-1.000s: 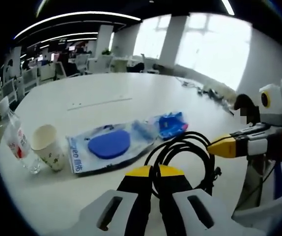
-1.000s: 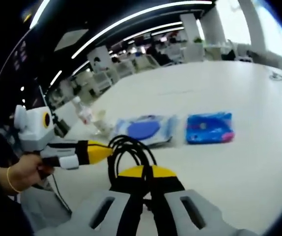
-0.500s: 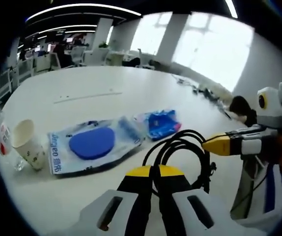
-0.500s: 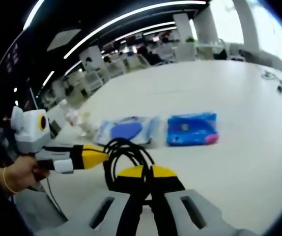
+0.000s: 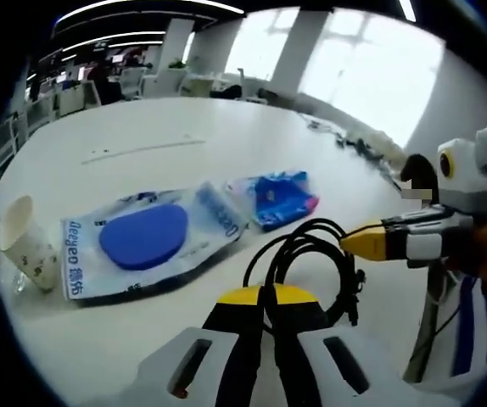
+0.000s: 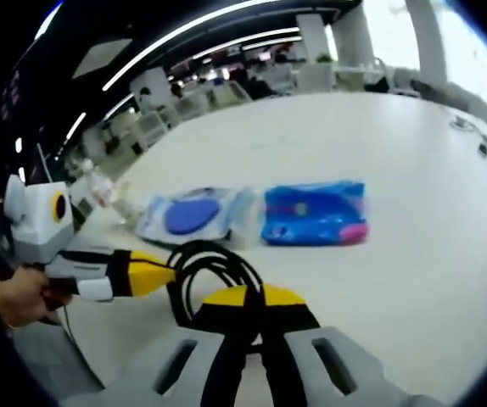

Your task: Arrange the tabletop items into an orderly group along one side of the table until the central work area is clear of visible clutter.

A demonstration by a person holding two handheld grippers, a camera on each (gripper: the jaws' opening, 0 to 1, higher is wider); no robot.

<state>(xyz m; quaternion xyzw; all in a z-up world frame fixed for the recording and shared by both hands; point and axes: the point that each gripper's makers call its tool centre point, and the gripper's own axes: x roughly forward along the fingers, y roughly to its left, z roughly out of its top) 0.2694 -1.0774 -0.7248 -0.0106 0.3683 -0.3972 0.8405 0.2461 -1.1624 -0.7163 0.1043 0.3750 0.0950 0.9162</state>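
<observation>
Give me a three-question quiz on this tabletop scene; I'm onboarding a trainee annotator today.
1. True or false: the black cable coil lies on the white table just ahead of the left gripper.
2. Which item lies between the paper cup and the blue packet?
A. a clear bag with a blue disc
B. a stapler
C. a book
3. Fill in: in the right gripper view, the fingers of the right gripper are ____.

Key: 1 true; 2 A; 3 closed together.
</observation>
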